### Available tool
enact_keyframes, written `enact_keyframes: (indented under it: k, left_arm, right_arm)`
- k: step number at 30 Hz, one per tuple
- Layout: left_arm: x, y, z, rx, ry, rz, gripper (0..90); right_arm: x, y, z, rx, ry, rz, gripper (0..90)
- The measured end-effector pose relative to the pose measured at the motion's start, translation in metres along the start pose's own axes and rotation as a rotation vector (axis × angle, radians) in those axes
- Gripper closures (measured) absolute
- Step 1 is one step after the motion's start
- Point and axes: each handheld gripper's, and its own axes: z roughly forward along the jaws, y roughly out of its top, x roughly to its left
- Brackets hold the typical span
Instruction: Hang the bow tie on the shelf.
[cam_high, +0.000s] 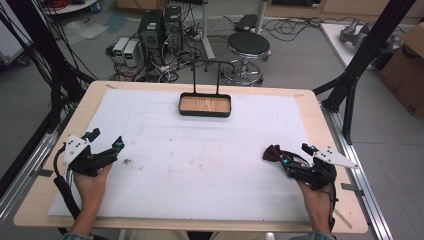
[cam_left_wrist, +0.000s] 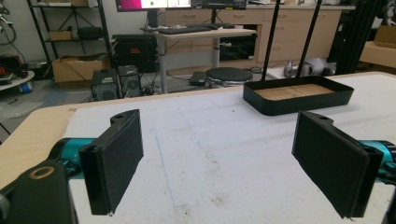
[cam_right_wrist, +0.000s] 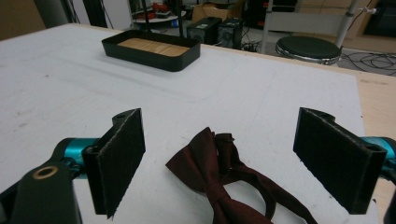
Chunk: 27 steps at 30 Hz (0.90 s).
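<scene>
Looking down from the high view, I see my left gripper (cam_high: 106, 138) resting at about 9 o'clock on the white mat (cam_high: 200, 160), its jaws spread wide with nothing between them, the person's left hand (cam_high: 91, 182) wrapped around its body. My right gripper (cam_high: 296, 153) sits at about 3 o'clock, held by the right hand (cam_high: 315, 197), and its jaws are also parted. A dark red bow tie (cam_high: 273, 152) lies flat on the mat just in front of that gripper's tips, toward the middle of the table. In the right gripper view the bow tie (cam_right_wrist: 224, 182) lies between the two black jaws but touches neither pad; its strap curls off toward 5 o'clock. A black tray with a wooden floor (cam_high: 205, 105) stands at 12 o'clock near the far edge of the mat, well apart from both grippers, with two thin black posts rising from its back rim. In the left gripper view the tray (cam_left_wrist: 299, 95) shows at about 1 o'clock beyond the open jaws, and bare mat (cam_left_wrist: 210, 154) lies between them. Small dark specks mark the mat just beside the left gripper (cam_high: 127, 161).
</scene>
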Motion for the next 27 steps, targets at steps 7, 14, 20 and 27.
enact_keyframes:
  k: [7, 14, 20, 27]
  left_arm:
    - [0.0, 0.0, 0.0, -0.002, -0.003, -0.002, 16.7]
    - [-0.001, -0.001, 0.001, 0.002, -0.003, 0.001, 16.9]
    - [-0.001, -0.001, 0.001, 0.002, -0.004, -0.001, 17.0]
    - [-0.001, -0.001, 0.001, 0.003, -0.006, -0.004, 16.9]
  right_arm:
    - [0.001, -0.002, 0.005, 0.028, 0.005, -0.036, 19.7]
    - [0.0, -0.008, 0.012, 0.071, 0.002, -0.061, 26.7]
    - [0.001, -0.013, 0.019, 0.123, 0.0, -0.111, 36.6]
    - [0.002, -0.016, 0.028, 0.198, 0.02, -0.142, 46.3]
